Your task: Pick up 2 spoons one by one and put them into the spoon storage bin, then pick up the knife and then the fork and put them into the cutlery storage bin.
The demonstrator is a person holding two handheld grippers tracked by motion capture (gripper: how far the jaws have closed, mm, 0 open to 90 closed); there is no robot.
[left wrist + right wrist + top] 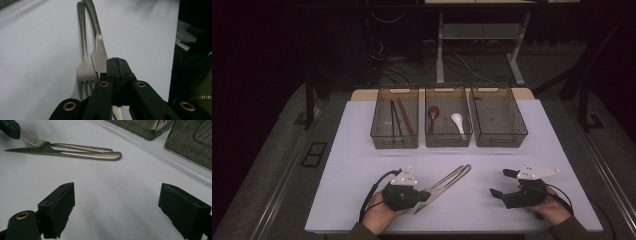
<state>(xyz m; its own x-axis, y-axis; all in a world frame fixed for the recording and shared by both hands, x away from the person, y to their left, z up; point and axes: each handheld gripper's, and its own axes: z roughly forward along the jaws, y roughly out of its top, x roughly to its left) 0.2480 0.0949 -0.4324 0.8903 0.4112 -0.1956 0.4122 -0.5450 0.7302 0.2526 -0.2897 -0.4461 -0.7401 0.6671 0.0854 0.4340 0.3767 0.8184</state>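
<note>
Jaws of the left gripper [117,65] are pressed together over the knife [99,53] blade; whether they actually pinch it I cannot tell. In the high view this gripper [421,195] sits at lower centre-left, with the knife and fork [451,176] running from it toward the upper right, long axes side by side, handles pointing at the bins [449,141]. The fork [84,65] lies just beside the knife, tines near the jaws. The right gripper [504,184], at lower right, has its jaws wide apart over bare table [362,145], well clear of the cutlery. The left hand [377,212] is plainly nearer.
</note>
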